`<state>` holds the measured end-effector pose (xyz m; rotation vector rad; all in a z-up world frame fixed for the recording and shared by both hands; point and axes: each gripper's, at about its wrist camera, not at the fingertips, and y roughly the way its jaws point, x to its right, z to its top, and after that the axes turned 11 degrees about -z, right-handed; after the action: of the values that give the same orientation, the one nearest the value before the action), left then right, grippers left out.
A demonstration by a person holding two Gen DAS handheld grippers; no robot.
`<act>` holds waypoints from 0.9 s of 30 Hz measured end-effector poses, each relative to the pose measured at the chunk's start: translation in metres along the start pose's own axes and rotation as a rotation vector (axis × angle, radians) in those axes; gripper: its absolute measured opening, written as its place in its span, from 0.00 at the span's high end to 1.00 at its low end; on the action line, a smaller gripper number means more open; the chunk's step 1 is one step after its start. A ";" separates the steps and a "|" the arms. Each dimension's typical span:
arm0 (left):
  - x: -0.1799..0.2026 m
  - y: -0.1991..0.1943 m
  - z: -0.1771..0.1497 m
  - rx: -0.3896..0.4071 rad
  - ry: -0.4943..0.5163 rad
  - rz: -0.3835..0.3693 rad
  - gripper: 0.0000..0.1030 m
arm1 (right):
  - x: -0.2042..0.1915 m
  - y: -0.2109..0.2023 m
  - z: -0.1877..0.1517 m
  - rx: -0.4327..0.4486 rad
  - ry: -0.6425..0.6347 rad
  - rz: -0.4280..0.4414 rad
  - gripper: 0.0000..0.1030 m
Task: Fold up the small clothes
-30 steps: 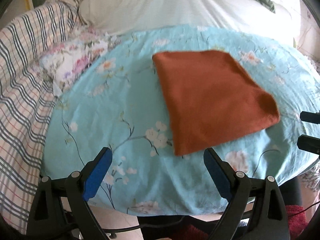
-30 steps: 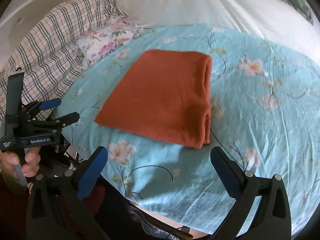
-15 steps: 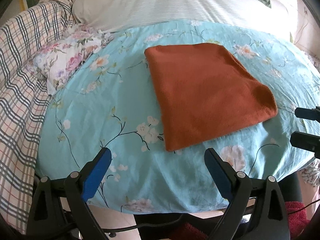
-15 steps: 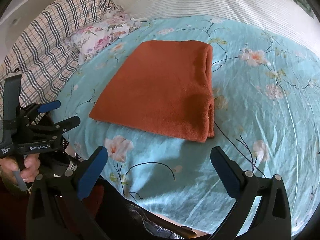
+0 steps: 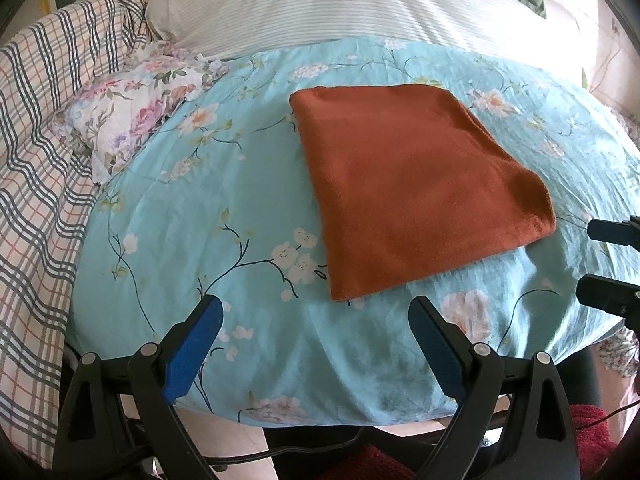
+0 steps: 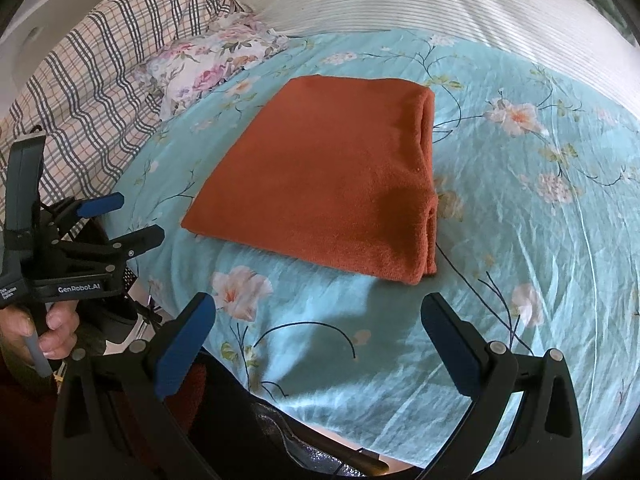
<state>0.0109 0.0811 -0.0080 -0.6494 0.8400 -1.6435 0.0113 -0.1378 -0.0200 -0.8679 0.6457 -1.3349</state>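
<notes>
Nearest to me, my left gripper (image 5: 314, 322) hangs over the near edge of the bed with its blue-padded jaws spread wide and nothing between them. My right gripper (image 6: 318, 320) sits the same way, released and empty, above the near edge a little further to the right. In the right wrist view I can see the left gripper from the side at the lower left, held by a hand (image 6: 54, 330) wrapped round its handle, its two fingers apart and off the bed's near left corner. In the left wrist view the tips of the right gripper poke in at the right edge, also apart.

Under both grippers lies the turquoise floral sheet (image 5: 208, 216), which covers the near part of the bed and curves down over its front edge. It is lightly wrinkled.

Just beyond the fingertips rests the rust-orange cloth (image 6: 324, 180), folded into a flat, roughly square packet. It lies in the middle of the sheet, closer to the near edge than the far one, touching neither gripper. Its doubled, rounded fold runs along its right side, where I can see the layers stacked.

Further back at the left edge of the sheet lies a small pink-flowered pillow (image 5: 132, 116), and beside it a plaid blanket (image 5: 36, 168) drapes down the left side. At the far end sits a large white striped pillow (image 5: 340, 4).
</notes>
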 end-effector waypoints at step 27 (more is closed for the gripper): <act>0.004 0.005 -0.002 -0.017 0.002 -0.017 0.08 | 0.000 0.008 -0.002 -0.022 -0.005 -0.001 0.01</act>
<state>0.0114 0.0772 -0.0134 -0.6679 0.8528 -1.6542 0.0139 -0.1379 -0.0275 -0.8884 0.6575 -1.3283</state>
